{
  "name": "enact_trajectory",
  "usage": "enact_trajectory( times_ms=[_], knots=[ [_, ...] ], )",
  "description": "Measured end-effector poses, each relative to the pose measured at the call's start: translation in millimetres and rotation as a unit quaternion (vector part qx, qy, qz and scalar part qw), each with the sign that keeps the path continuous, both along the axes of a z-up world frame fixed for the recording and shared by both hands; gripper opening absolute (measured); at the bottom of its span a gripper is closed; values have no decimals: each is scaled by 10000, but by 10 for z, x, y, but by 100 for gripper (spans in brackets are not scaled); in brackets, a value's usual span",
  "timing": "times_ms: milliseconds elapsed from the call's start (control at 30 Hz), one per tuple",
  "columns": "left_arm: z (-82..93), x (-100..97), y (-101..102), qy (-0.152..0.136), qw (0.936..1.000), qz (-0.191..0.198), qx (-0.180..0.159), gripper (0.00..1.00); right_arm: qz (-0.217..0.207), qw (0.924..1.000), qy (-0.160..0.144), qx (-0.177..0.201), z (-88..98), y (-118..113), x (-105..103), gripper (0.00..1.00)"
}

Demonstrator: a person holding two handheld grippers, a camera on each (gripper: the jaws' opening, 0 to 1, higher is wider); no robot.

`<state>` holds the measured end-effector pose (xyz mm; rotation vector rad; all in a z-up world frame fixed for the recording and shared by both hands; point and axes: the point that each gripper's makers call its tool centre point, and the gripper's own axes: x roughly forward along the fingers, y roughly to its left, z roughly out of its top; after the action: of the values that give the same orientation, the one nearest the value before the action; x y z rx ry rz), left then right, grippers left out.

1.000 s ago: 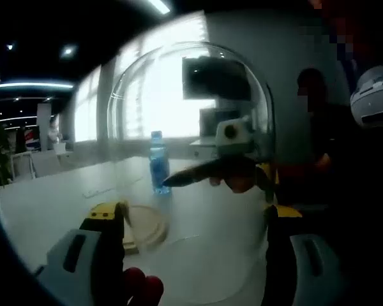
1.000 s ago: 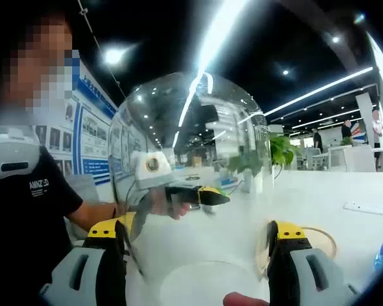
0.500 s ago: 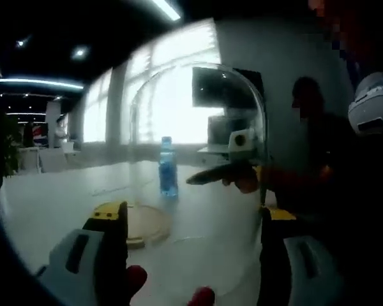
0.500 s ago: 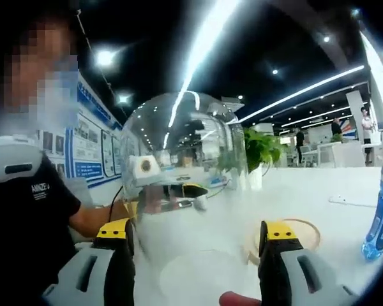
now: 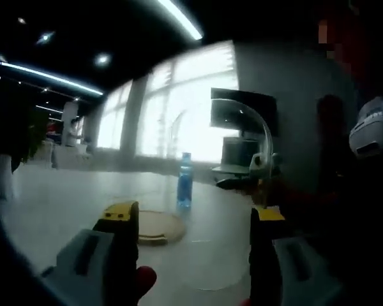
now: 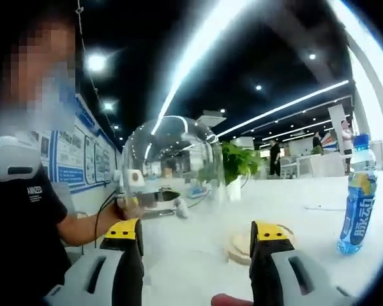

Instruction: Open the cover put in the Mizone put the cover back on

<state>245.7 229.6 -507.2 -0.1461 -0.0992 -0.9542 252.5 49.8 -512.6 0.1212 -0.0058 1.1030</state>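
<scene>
I counted one clear dome cover [image 6: 169,162], one Mizone bottle [image 6: 359,191] and one round wooden base [image 5: 154,227] on the white table [image 6: 319,220]. My left tongs [image 5: 193,220] and right tongs [image 6: 196,233] both stood wide, gripping nothing I could confirm. The bottle stood upright just beyond the base; the cover stood beside the base.

I've pulled both grippers back from the glass cover [image 6: 169,162], which now looks farther off than a second ago. The Mizone bottle [image 6: 357,194] has come fully into the right gripper view at far right.
</scene>
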Motion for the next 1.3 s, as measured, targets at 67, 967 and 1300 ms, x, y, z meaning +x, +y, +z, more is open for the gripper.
enact_trajectory(
  times_ms=[67,967,1300],
  knots=[
    [-9,22,61,-5,10000,97,-5,54,-163,9998,-17,-62,-18,-46,58,56],
    [-172,682,246,6,9942,1026,334,47,-1507,9874,454,135,-181,-517,638,49],
    [-439,1010,243,286,9872,1334,823,39,-2241,9740,266,-205,-327,-704,828,40]
  ],
)
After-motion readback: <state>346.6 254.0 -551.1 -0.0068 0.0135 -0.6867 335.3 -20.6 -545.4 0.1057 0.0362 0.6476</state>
